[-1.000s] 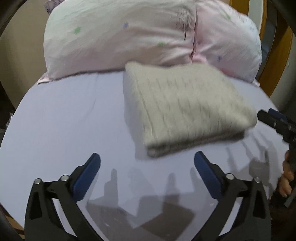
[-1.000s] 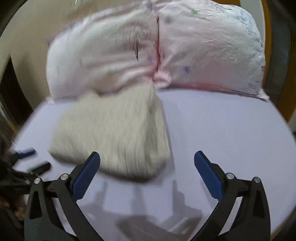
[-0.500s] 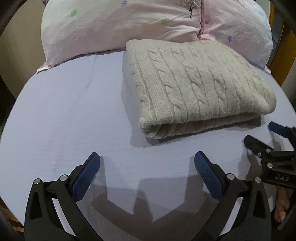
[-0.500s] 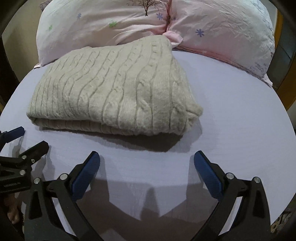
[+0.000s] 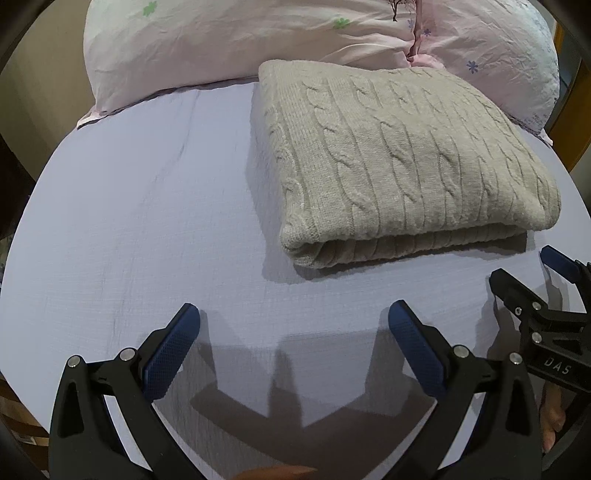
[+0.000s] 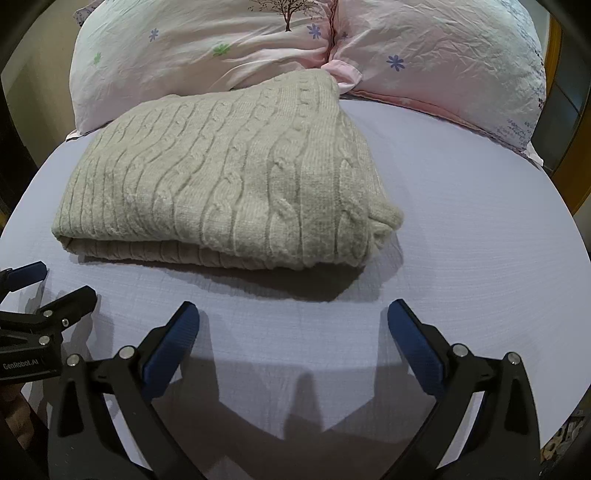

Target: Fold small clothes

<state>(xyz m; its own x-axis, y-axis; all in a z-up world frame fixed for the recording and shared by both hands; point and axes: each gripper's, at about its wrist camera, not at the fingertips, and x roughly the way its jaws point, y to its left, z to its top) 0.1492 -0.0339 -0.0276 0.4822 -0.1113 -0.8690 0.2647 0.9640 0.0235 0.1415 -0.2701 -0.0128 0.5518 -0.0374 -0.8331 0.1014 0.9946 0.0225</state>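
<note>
- So the beige cable-knit sweater (image 5: 402, 155) is folded into a chunky rectangle, lying flat on the lilac bed sheet (image 5: 140, 221). Its far edge looks tucked right up against the pink pillows (image 5: 240, 33).
- In the left wrist view it's up around 1 o'clock, rounded fold edge facing the camera.
- In the right wrist view the same sweater (image 6: 221, 173) is more like 11 o'clock, with a slightly lumpy corner sticking out on its right side.
- Left gripper (image 5: 293, 325): jaws spread wide, nothing between the blue pads, hovering over bare sheet just short of the sweater.
- Right gripper (image 6: 293, 324): same deal, wide apart and holding nothing, not touching the knit.
- Each one shows up in the other's camera: right gripper (image 5: 535, 273) pokes in at 3 o'clock, left gripper (image 6: 51, 284) at 9 o'clock, both near the sweater's front edge.
- The pillows (image 6: 258, 40) have little flowers and a tree print, sitting at 12 o'clock.
- Gripper shadows fall on the sheet (image 6: 461, 221) below.
</note>
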